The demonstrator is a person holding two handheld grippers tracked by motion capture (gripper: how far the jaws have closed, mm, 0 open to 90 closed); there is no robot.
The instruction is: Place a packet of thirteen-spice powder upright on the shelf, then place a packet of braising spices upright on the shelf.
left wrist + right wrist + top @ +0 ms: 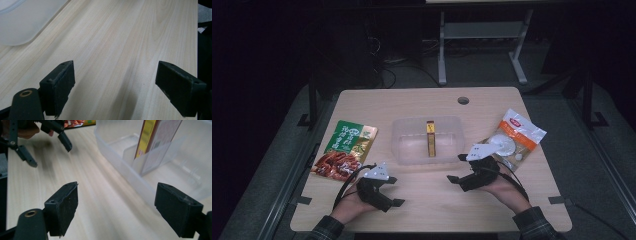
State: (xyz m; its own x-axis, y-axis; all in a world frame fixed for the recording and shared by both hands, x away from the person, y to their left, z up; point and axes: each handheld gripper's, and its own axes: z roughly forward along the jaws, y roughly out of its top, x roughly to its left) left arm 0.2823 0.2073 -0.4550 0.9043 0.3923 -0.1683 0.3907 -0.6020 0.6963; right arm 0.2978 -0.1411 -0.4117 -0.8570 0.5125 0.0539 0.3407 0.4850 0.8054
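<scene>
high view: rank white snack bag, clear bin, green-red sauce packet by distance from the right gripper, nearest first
1. White snack bag: just beyond the right gripper, at the table's right edge; the gripper's grey plate overlaps its near corner.
2. Clear bin: centre of the table, forward and left of the gripper, with a narrow box standing inside it.
3. Green-red sauce packet: far left side, beyond the left gripper.

Left gripper (393, 191), right gripper (457, 168) (both hand-held): fingers (58, 86) spread, empty.

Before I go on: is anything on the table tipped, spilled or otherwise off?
Nothing looks spilled or damaged. The slim yellow-and-brown box stands upright in the clear plastic tub, propped by its divider. The green-and-red sauce packet and the clear-and-orange snack bag lie flat, slightly angled.
</scene>
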